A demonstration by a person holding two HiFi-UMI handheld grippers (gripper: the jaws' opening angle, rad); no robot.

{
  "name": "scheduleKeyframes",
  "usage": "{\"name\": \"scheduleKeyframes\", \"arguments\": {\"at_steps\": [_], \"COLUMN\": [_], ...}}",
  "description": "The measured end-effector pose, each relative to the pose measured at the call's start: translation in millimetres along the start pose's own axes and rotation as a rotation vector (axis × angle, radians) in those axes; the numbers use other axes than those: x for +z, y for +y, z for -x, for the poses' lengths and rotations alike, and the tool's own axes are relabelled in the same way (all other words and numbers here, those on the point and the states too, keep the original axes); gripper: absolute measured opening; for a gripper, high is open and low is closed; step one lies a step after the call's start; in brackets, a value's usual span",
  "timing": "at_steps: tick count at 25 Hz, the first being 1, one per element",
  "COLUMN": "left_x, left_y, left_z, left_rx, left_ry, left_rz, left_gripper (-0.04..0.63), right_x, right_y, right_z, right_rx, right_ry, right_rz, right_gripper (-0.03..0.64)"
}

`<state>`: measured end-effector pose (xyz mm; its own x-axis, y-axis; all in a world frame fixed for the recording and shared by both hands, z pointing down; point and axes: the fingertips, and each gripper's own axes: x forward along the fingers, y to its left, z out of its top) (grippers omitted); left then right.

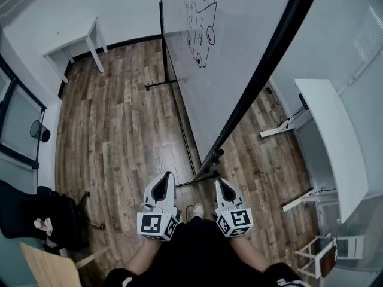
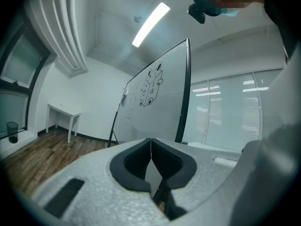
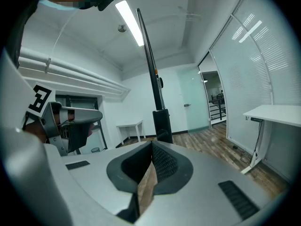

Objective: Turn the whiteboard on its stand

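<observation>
Whiteboard (image 1: pixel 239 70): black line drawing (image 1: pixel 201 26) enclosing a few handwritten marks, too small to read. Left cube (image 1: pixel 157 225) and right cube (image 1: pixel 234 221): black-and-white square code markers, not letters or numbers. Nothing in any view reads as legible text.

your whiteboard (image 1: pixel 239 52): white, black frame + doodles. floor (image 1: pixel 114 130) under it: brown wood grain. left gripper (image 1: pixel 169 174) & right gripper (image 1: pixel 219 181) by its foot: grey, b/w markers.
</observation>
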<state>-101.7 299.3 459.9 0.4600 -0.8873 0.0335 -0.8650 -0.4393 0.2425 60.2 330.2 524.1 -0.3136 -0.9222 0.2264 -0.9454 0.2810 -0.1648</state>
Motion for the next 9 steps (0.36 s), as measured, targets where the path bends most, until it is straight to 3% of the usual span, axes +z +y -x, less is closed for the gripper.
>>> {"name": "scheduleKeyframes", "arguments": {"at_steps": [9], "left_x": [-1.0], "left_y": [-2.5], "left_z": [1.2], "left_rx": [0.000], "left_ry": [-0.001], "left_rz": [0.006], "left_gripper": [0.018], "right_x": [-2.0], "right_y": [1.4], "right_z": [3.5], "right_rx": [0.007], "right_ry": [0.005], "right_rz": [0.001], "right_gripper": [0.012]}}
